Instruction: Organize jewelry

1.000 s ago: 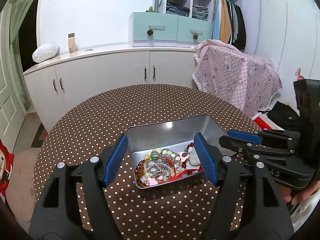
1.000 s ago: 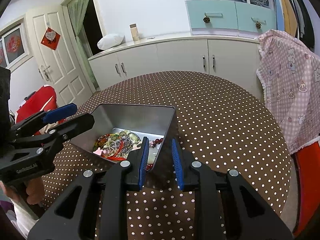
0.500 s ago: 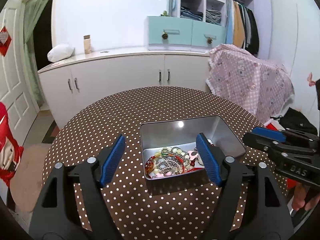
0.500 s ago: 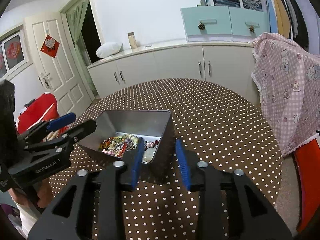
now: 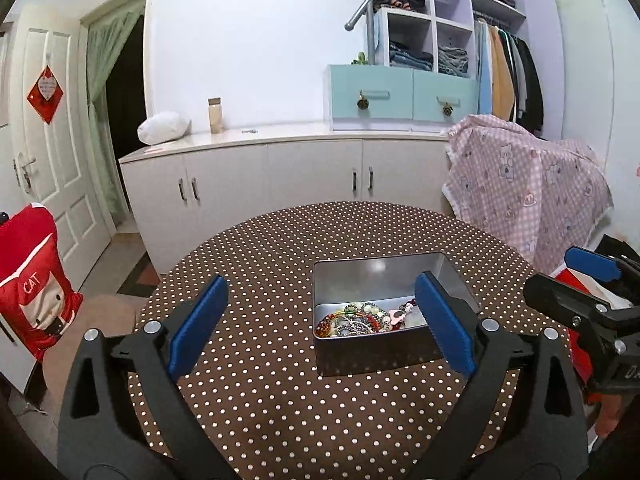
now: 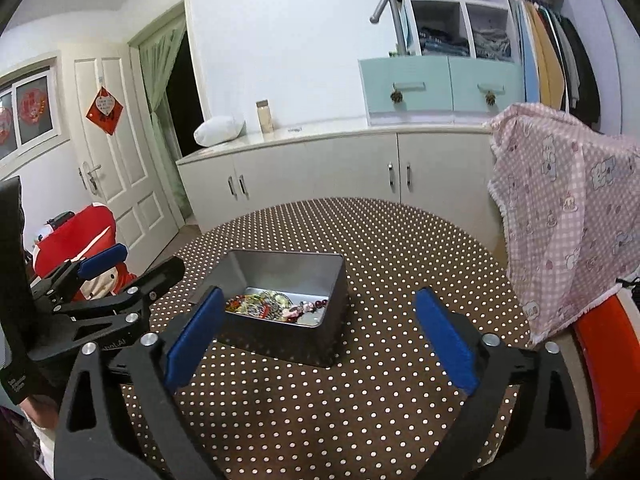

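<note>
Down in the lower middle of both views sits the metal tin (image 5: 384, 350), open-topped, on the round table with the brown polka-dot cloth (image 5: 280, 400). The jewelry (image 5: 352, 322) is a tangled heap of beads, chains and something pink on the tin's floor, pushed toward the near wall.

Left gripper (image 5: 320, 328): jaws spread wide and have just been opening, blue pads well apart, nothing pinched. Its right pad overlaps the tin's right end in the frame, but I can't tell if it touches. Right gripper (image 6: 316, 334): same deal, spread wide, just been opening, empty. The tin sits between its pads, closer to the left one.

What differs between views: the left wrist view looks at the tin nearly square-on, long axis running left to right across the frame, and shows the right gripper's fingers poking in at the right edge. The right wrist view catches the tin at an angle, long axis slanting from lower left to upper right, and has the left gripper at the left edge. Only the left view shows the whole red "CAT" bag (image 5: 32, 288) at lower left.
</note>
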`<state>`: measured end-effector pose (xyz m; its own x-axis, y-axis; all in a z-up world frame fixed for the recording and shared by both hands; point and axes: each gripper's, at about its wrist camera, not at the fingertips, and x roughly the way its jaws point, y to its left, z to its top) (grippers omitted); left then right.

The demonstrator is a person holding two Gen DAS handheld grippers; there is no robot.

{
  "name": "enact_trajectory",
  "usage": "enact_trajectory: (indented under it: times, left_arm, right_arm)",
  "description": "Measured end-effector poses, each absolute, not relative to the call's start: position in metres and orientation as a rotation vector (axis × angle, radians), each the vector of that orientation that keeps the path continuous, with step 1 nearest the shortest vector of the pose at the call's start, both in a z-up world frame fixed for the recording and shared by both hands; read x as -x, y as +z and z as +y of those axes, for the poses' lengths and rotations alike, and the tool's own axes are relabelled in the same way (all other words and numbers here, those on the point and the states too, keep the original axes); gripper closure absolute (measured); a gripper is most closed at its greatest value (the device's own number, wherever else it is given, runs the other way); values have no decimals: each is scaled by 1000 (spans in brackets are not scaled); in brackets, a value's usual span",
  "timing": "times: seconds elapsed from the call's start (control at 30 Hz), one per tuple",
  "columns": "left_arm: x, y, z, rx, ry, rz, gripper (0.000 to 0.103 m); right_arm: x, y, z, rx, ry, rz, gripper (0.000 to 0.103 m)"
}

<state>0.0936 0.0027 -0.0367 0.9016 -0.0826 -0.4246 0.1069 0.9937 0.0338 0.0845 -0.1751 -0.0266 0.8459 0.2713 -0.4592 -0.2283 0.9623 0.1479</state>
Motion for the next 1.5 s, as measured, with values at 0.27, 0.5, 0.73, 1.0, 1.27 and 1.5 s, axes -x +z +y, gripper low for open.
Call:
enact_trajectory:
  times: [0.27, 0.5, 0.73, 1.0, 1.27, 1.5]
  left_arm:
    - [-71, -20, 4, -44, -96, 398, 9]
    - [-49, -9, -3, -56, -105, 357, 8]
    - [-36, -4, -5, -57, -95, 327, 8]
    - [-29, -7, -5, -57, -88, 324, 8]
    - [-25, -8, -5, -47, -89, 329, 8]
    - [-26, -9, -2, -42, -89, 341, 8]
  right_arm:
    - [-60, -14, -171, -66, 275, 437, 9]
    - [-45, -7, -170, -51, 270, 400, 9]
    - [-32, -5, -169, -41, 270, 376, 9]
    - [-25, -8, -170, -42, 267, 378, 8]
    - [-23, -9, -170, -42, 265, 381, 8]
    - [-24, -11, -171, -40, 266, 390, 8]
